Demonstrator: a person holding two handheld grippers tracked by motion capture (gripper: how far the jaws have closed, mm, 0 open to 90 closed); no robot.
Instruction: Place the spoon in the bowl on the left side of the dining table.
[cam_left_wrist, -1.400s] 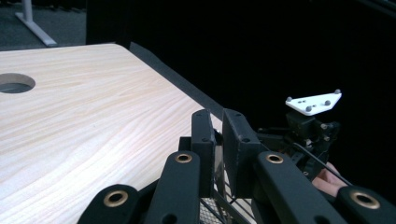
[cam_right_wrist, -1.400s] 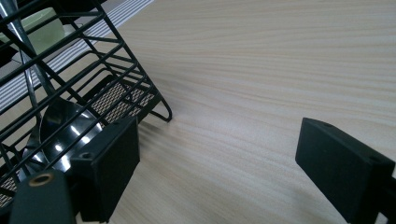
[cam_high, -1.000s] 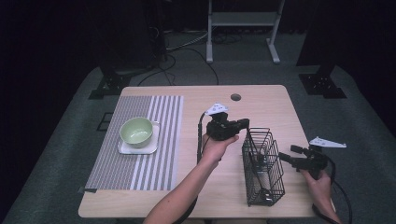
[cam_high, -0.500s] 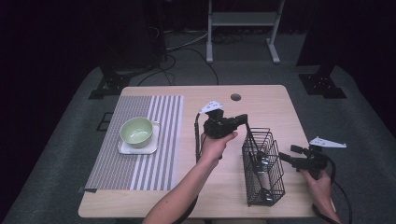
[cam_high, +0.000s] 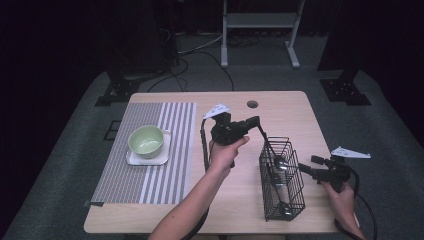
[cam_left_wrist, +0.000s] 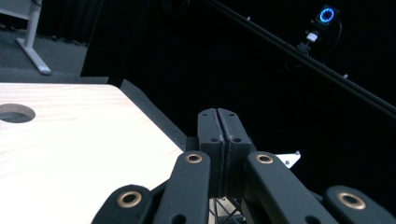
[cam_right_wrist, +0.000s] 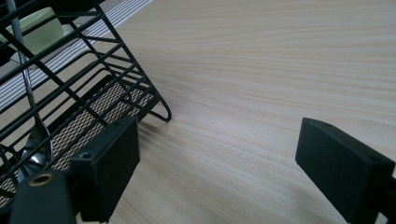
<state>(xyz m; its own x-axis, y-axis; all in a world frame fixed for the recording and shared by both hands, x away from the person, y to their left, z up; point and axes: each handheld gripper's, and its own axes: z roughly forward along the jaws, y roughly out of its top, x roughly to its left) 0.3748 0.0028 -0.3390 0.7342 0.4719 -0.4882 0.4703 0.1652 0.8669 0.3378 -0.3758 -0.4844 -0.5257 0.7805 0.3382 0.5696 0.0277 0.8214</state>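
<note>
A black wire basket (cam_high: 281, 177), right of centre on the pale wood-grain tabletop (cam_high: 165, 210), holds metal spoons (cam_high: 278, 165); its floor is fine mesh. At centre left, a light green bowl (cam_high: 146, 140) sits on a white square plate (cam_high: 134, 159) upon a grey striped placemat (cam_high: 127, 185). The left gripper (cam_high: 254, 121), raised at frame centre, has its jaws clenched on a thin dark rod-like handle slanting into the basket. It stands slightly higher and farther left than a second ago. The right gripper (cam_high: 306, 169), at lower right, has its jaws released, just beside the basket.
</note>
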